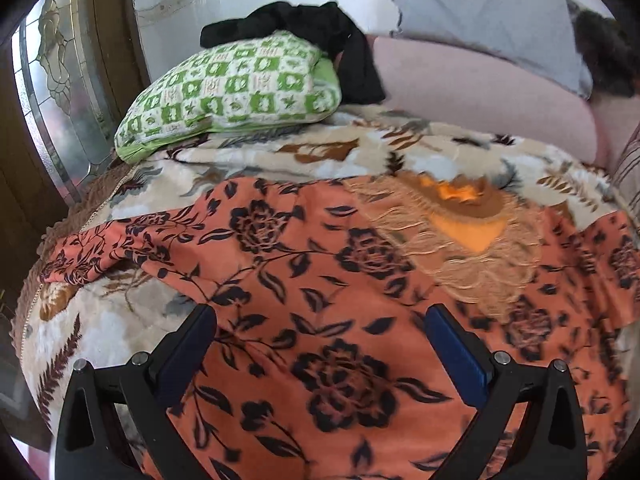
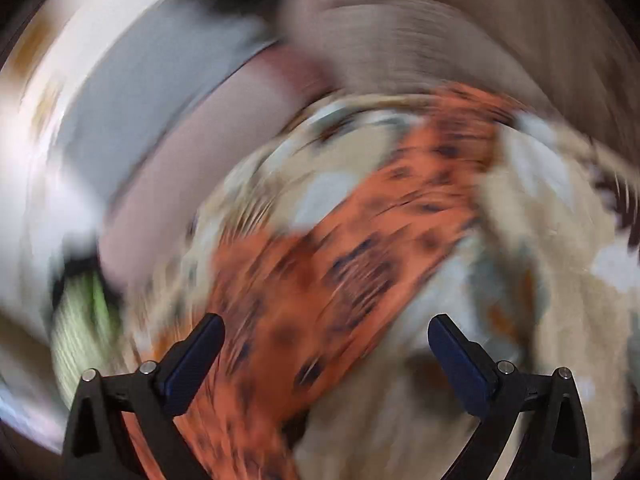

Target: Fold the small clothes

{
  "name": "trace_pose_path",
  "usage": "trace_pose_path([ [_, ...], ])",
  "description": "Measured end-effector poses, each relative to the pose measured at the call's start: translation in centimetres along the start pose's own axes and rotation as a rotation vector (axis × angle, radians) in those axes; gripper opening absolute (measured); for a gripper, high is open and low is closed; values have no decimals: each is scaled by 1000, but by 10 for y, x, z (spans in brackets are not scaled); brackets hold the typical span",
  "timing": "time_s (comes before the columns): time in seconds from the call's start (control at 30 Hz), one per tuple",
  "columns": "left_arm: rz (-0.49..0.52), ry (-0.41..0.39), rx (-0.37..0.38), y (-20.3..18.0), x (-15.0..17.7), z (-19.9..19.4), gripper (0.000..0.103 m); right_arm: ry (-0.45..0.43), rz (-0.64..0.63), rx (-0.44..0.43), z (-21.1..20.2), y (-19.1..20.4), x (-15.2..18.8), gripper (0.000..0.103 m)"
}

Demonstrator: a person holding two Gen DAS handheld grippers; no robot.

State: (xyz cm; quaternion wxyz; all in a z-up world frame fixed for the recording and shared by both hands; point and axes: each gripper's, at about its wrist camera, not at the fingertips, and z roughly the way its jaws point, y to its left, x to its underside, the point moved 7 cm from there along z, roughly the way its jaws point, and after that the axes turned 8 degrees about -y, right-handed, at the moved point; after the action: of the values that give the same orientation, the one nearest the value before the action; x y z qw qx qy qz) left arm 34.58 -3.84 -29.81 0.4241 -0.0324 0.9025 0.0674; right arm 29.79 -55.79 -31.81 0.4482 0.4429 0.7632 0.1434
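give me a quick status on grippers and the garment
Left gripper open over orange floral garment. Right gripper open, view motion-blurred. Garment spread on blanket, unfolded.

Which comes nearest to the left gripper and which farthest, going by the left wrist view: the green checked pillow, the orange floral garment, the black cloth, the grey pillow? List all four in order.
From the left gripper:
1. Orange floral garment, spread directly under the fingers.
2. Green checked pillow, ahead to the left.
3. Black cloth, draped over that pillow's far edge.
4. Grey pillow, at the back right.
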Motion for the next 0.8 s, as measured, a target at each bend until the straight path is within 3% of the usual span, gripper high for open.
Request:
trace_pose_path([
  [0.1, 3, 20, 10, 1, 1, 9, 103, -83, 302, -126, 8, -56, -35, 85],
  [0.2, 52, 9, 5, -5, 2, 12, 103, -113, 407, -149, 23, -84, -50, 71],
  [0.33, 90, 32, 8, -14, 9, 21, 103, -150, 436, -202, 45, -86, -65, 64],
  [0.5, 102, 51, 6, -21, 11, 30, 103, -158, 420, -157, 73, -86, -84, 59],
  [0.53, 101, 51, 7, -22, 11, 30, 103, -143, 414, -139, 79, -90, -83, 52],
  [0.57, 100, 51, 7, -22, 11, 31, 103, -110, 406, -113, 89, -93, -81, 37],
  [0.67, 94, 54, 9, -22, 10, 31, 103, -70, 358, -66, 99, -93, -84, 16],
  [0.8, 68, 47, 8, -15, 7, 28, 103, -106, 332, -123, 75, -73, -97, 9],
])
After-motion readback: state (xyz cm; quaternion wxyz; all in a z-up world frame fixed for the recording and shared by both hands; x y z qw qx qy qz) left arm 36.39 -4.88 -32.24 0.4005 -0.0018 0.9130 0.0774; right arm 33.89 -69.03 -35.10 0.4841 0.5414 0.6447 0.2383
